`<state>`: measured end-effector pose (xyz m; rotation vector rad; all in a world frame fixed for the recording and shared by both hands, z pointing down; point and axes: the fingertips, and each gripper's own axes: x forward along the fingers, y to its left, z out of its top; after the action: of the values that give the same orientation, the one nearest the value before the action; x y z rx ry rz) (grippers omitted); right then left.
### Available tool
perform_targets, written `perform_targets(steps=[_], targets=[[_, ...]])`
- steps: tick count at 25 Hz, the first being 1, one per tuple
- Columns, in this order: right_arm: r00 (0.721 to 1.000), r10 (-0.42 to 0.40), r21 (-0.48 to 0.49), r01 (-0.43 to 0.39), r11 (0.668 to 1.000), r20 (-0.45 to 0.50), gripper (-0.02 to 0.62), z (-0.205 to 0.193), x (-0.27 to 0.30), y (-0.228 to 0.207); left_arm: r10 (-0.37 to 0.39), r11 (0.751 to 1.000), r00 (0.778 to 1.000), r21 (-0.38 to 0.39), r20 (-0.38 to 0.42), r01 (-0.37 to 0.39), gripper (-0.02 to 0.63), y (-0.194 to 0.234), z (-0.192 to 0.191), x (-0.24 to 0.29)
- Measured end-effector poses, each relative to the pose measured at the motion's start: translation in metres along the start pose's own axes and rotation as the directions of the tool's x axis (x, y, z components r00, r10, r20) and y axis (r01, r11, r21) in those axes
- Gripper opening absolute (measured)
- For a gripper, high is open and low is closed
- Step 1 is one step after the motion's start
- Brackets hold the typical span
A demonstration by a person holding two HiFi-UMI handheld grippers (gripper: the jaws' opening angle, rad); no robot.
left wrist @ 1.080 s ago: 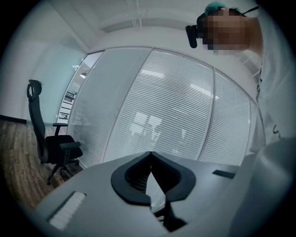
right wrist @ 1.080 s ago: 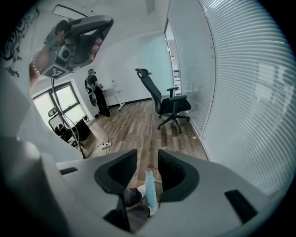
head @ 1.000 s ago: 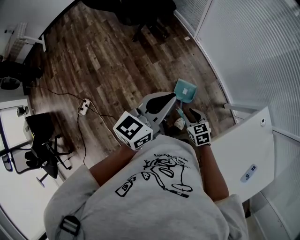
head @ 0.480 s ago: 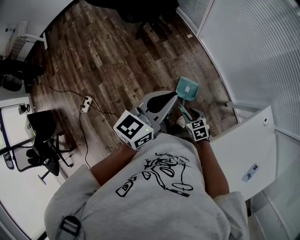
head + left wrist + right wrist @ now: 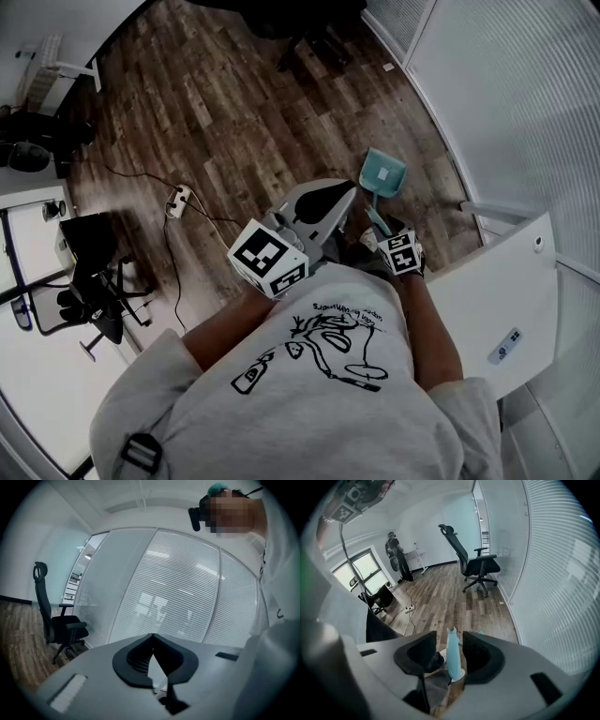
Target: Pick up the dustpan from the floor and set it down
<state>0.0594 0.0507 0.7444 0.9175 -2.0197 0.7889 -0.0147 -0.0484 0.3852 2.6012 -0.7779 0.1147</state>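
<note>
A teal dustpan (image 5: 382,175) rests on the wood floor by the glass wall, its long handle (image 5: 452,653) rising toward me. My right gripper (image 5: 382,234) points steeply down around that handle. In the right gripper view the handle stands between the jaws of the right gripper (image 5: 450,641), with a gap on its left side. Those jaws have just been opening and the pads do not press on it. My left gripper (image 5: 345,193) is held level beside it, and in the left gripper view the left gripper (image 5: 152,637) is shut with its tips meeting on nothing.
A glass wall with blinds (image 5: 506,112) curves along the right. A white desk (image 5: 487,300) stands at my right. A power strip (image 5: 175,202) with cable lies on the floor at left. Black office chairs (image 5: 473,564) (image 5: 84,300) stand around. A person (image 5: 396,555) stands far off.
My right gripper has sunk along the dustpan's handle toward the floor. The dustpan stays on the floor. The left gripper has kept its place.
</note>
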Motion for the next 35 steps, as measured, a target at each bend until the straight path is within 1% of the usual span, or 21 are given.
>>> perform_targets(steps=[8,17,21,27,35], targets=[[0.998,0.011,0.01,-0.011,1.0,-0.063,0.149,-0.02,0.018,-0.003,0.005,1.0,1.0,-0.004,-0.009,-0.005,0.002,0.0,-0.003,-0.004],[0.993,0.016,-0.002,-0.016,1.0,-0.12,0.155,-0.04,0.035,-0.008,0.009,1.0,1.0,-0.008,-0.023,-0.009,0.002,0.001,-0.008,-0.004],[0.991,0.026,-0.003,-0.027,1.0,-0.134,0.156,-0.045,0.041,-0.006,0.014,1.0,0.999,-0.011,-0.029,-0.014,0.002,0.0,-0.009,-0.005],[0.985,0.04,-0.033,-0.047,0.998,-0.17,0.156,-0.052,0.05,-0.001,0.02,1.0,0.999,-0.009,-0.04,-0.02,0.002,0.003,-0.013,-0.006],[0.982,0.041,-0.026,-0.047,0.999,-0.186,0.158,-0.053,0.059,-0.001,0.036,0.999,0.998,-0.013,-0.051,-0.037,0.002,0.007,-0.016,-0.012]])
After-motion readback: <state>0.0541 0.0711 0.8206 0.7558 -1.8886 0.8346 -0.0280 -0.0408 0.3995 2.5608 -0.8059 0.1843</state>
